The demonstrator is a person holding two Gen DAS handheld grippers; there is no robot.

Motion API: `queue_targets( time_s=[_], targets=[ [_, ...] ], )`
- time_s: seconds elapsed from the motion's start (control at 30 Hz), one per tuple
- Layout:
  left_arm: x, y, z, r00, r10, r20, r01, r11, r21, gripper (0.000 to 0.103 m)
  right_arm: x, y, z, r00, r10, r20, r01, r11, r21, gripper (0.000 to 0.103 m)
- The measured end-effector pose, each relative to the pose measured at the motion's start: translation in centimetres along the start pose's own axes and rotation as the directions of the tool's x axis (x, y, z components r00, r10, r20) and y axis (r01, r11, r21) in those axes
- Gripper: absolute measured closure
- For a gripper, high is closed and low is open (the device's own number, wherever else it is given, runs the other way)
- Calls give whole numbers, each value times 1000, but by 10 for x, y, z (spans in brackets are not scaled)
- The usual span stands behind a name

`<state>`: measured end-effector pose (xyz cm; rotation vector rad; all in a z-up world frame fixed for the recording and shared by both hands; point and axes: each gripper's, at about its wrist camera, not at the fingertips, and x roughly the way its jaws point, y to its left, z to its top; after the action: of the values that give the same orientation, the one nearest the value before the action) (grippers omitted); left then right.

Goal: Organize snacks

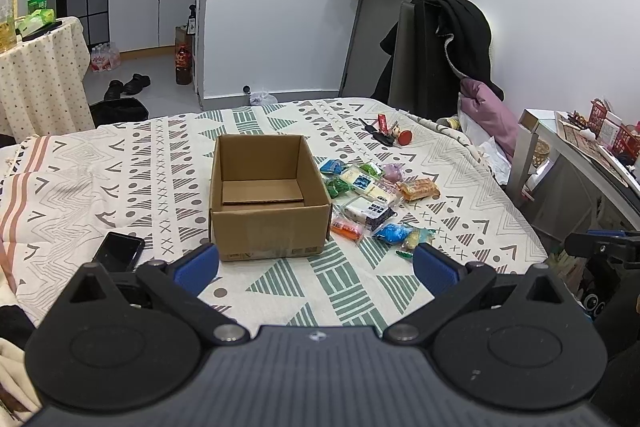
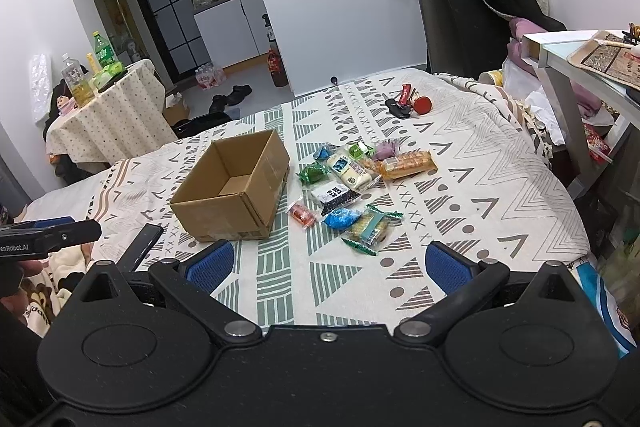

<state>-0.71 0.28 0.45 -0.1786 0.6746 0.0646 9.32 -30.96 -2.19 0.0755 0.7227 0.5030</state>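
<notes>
We are at the very start, we think: the snacks are all out and nothing is in the box yet.

The bed (image 1: 100,179) carries everything, under a patterned cover. The open cardboard box (image 1: 268,199) sits near the middle of the bed, a bit toward the near edge, and it is empty inside. The pile of snacks (image 1: 372,195) lies just beside the box, toward the right edge of the bed. A black phone (image 1: 120,251) lies by the near edge, left of the box. Some keys (image 1: 380,133) lie near the far edge.

Our left claw (image 1: 316,265) is wide apart and holds nothing. It hangs over the near edge, with the box straight ahead and close. Our right claw (image 2: 328,265) is wide apart too and empty. The snacks are ahead of it, not touching; the nearest one is a small green packet (image 2: 360,247).

Next we should reach the right claw forward and down to one snack at the edge of the pile, pinch it gently, then carry it to the box. The packets overlap, so we might grab two.
</notes>
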Motion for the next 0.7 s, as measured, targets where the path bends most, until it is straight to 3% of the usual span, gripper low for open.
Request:
queue_targets(
  time_s=[0.7],
  targets=[
    [-3, 3, 1, 1000, -3, 17, 3, 1000, -1, 0, 1, 5, 5, 1000, -13, -8, 13, 1000, -19, 0]
  ],
)
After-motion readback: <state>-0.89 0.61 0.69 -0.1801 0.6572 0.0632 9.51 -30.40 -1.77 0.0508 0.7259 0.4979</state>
